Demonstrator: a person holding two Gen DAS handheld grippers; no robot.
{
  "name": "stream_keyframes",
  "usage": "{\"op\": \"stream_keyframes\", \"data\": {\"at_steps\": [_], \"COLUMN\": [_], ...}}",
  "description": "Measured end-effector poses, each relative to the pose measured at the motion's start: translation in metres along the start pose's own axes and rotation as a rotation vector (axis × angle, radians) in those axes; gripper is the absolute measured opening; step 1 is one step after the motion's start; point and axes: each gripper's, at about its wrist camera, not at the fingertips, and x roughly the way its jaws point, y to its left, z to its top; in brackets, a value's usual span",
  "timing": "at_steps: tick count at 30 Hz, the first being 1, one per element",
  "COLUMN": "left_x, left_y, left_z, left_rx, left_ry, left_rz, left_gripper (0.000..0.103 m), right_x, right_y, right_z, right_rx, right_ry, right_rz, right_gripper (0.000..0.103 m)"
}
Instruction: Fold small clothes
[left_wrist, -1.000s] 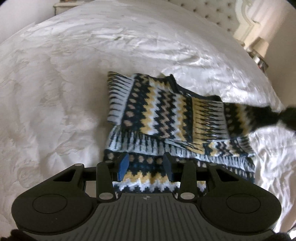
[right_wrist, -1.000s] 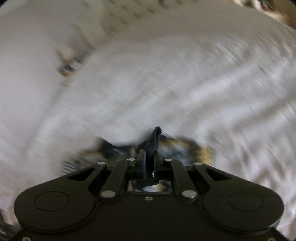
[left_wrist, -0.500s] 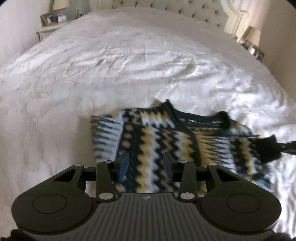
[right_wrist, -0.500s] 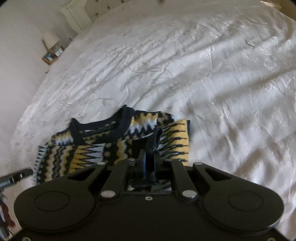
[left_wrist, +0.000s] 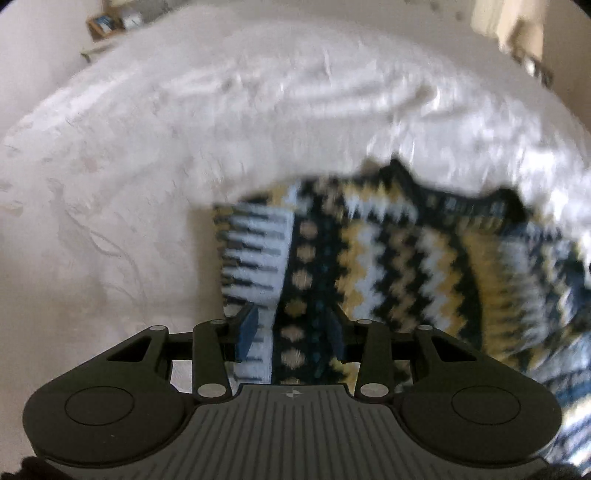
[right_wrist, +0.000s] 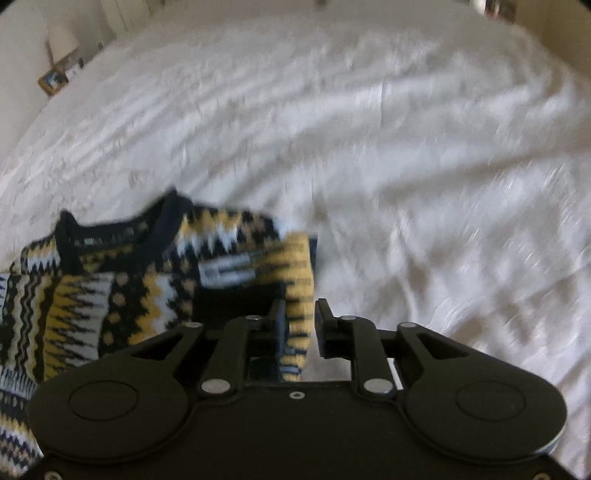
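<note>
The left gripper (left_wrist: 291, 330) tilts steeply downward, its jaws standing apart with nothing pinched. The right gripper (right_wrist: 300, 325) also angles down, and its jaws have just been opening, a fold of cloth still lying loosely between them

No text, brand, number or sign could be read in either view. The sweater (right_wrist: 122, 295) carried a pale sewn-in label (right_wrist: 227, 273), but any print on it was too blurred to make out. The left gripper (left_wrist: 291, 332) bore a small emblem (left_wrist: 291, 394) on its ribbed cover, without letters.
</note>
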Motion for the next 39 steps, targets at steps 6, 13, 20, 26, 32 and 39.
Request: {"op": "stream_keyframes", "data": {"at_steps": [6,13,20,26,32,39], "left_x": [-0.015,0.008,-0.004,-0.050,-0.094,-0.123], "left_y": [-0.044,-0.090,-0.081,-0.056,-0.039,-0.035], "left_z": [0.000,-0.037,-0.046,-0.055,-0.097,-0.157], "left_rx": [0.055,0.236,0.286,0.111,-0.050,-0.135], "left_ry": [-0.034,0.058,0.074,0.055,0.074,0.130], "left_rz": [-0.125,-0.141,-0.155,-0.153,-0.108,-0.074], "left_gripper": [0.041,0.043,0.053,0.079,0.081,0.083], "right_x": [-0.020,0.003,-0.015,-0.056,-0.086,-0.105], "right_y": [0.049,0.079,0.059,0.047,0.035,0.020], "right_z": [-0.007,-0.053,-0.074,-0.080,-0.115,-0.168], "right_rx": [-0.111,-0.288,-0.291,-0.206,-0.183,-0.194], "right_ry": [-0.086,0.045,0.016,-0.048,-0.023,0.076], "right_rz": [0.133,0.124,0.094,0.147,0.209,0.261], "right_gripper": [0.052,0.055,0.062,0.070,0.078,0.084]}}
